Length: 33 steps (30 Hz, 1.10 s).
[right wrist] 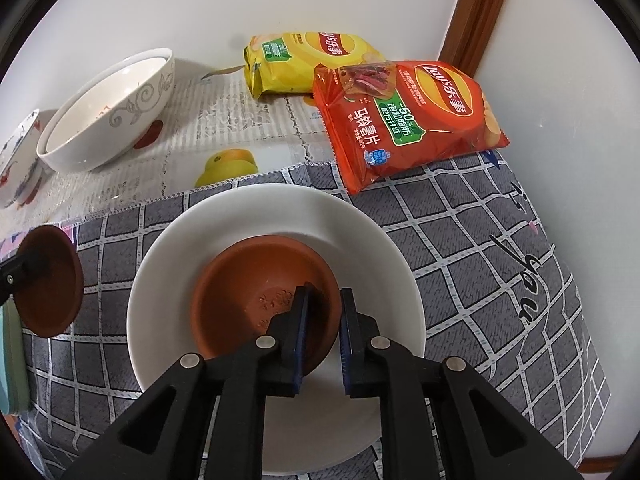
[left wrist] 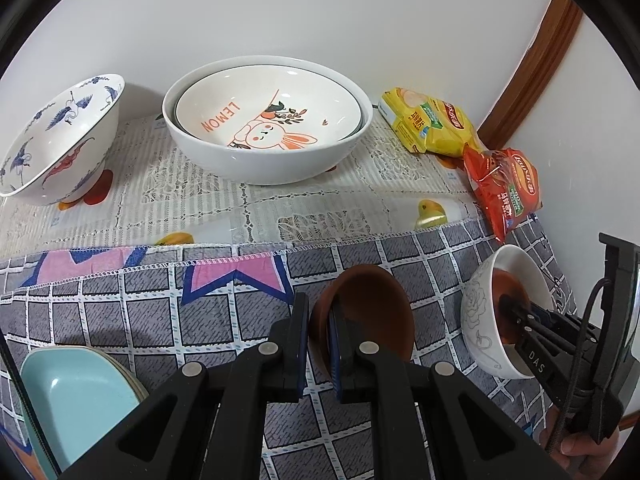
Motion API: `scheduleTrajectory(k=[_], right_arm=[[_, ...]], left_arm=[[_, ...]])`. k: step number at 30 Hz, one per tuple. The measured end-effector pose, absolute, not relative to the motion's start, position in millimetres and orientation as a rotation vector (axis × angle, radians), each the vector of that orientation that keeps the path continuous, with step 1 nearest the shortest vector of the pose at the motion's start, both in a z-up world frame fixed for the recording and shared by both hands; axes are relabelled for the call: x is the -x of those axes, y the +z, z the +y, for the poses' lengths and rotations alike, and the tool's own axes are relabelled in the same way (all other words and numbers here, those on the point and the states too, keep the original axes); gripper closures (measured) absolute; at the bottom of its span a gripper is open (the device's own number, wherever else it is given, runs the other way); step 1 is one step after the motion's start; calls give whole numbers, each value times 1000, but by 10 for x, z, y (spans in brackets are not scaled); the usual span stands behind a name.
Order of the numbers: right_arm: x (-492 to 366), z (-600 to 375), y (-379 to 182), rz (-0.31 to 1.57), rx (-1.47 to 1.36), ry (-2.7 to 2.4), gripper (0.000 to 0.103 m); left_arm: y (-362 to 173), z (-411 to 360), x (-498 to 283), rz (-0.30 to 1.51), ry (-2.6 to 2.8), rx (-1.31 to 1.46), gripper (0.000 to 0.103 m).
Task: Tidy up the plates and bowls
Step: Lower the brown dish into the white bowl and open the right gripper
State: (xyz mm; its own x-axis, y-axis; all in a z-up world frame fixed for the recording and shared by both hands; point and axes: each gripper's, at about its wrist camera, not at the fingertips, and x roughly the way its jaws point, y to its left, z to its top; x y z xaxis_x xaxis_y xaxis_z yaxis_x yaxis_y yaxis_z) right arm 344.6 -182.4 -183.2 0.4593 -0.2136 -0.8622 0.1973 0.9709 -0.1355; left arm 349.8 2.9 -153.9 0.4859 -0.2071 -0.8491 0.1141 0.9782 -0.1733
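"LEMON" in orange capitals, beside a rabbit drawing, inside the inner bowl [left wrist: 266, 114] of the nested white pair; "DAS" in pale letters on the right gripper [left wrist: 516, 318]. On the red crisp bag [right wrist: 404, 120], upside down: the Lay's roundel with Chinese "乐事", a green patch reading "-50%", and large white "马铃薯片". Same roundel and green "-50%" patch on the yellow bag [right wrist: 304, 62]; smaller print on both too fine to read, and black cursive lettering on the grey checked cloth [right wrist: 520, 280] not legible.
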Motion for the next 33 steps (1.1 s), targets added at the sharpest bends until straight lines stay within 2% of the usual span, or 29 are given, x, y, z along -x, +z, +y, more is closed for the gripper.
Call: scheduleTrajectory(k=[24,33], right_arm=[[-3494,-1740,-1845,1097,144,-241,84],[-3446,-1721,-1805,1080,128,-216,79]], left_arm=[[-1499,29,-3487,1038,-211,99,94],[-1477,20,-3481,1034,-213,94,94]])
